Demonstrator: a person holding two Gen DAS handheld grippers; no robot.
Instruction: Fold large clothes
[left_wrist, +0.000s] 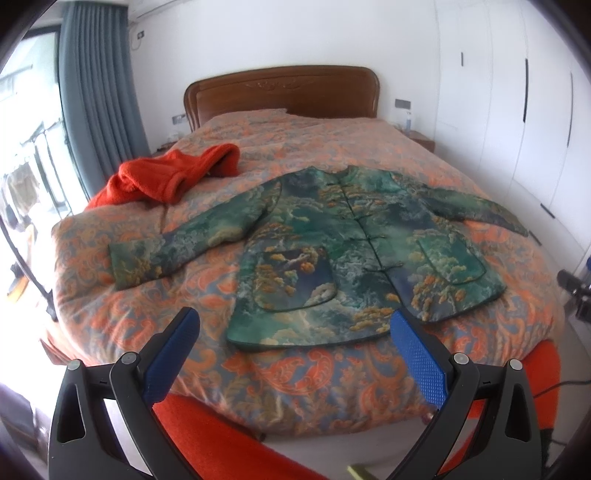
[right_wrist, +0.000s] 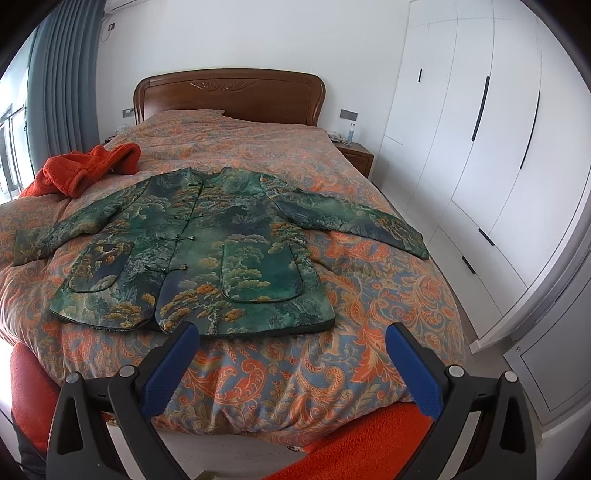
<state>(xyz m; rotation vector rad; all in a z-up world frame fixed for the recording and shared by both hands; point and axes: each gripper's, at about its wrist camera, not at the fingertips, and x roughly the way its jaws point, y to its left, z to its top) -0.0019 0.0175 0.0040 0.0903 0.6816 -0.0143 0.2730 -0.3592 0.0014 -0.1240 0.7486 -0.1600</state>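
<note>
The jaws of the left gripper (left_wrist: 293, 326) are spread wide, and nothing is held between them. The jaws of the right gripper (right_wrist: 291, 341) are spread wide too, and nothing is held there either. Both are kept near the foot of the bed (right_wrist: 388, 295), just short of the hem of the green jacket (right_wrist: 207, 240). The jacket is laid flat, front up and buttoned, with both sleeves stretched out to the sides. A red robe (left_wrist: 166, 177) is left in a heap near one sleeve. The bed cover could be pinched along with the jacket, since it is soft and puffy, and the thick jacket could slip from a small bite.
</note>
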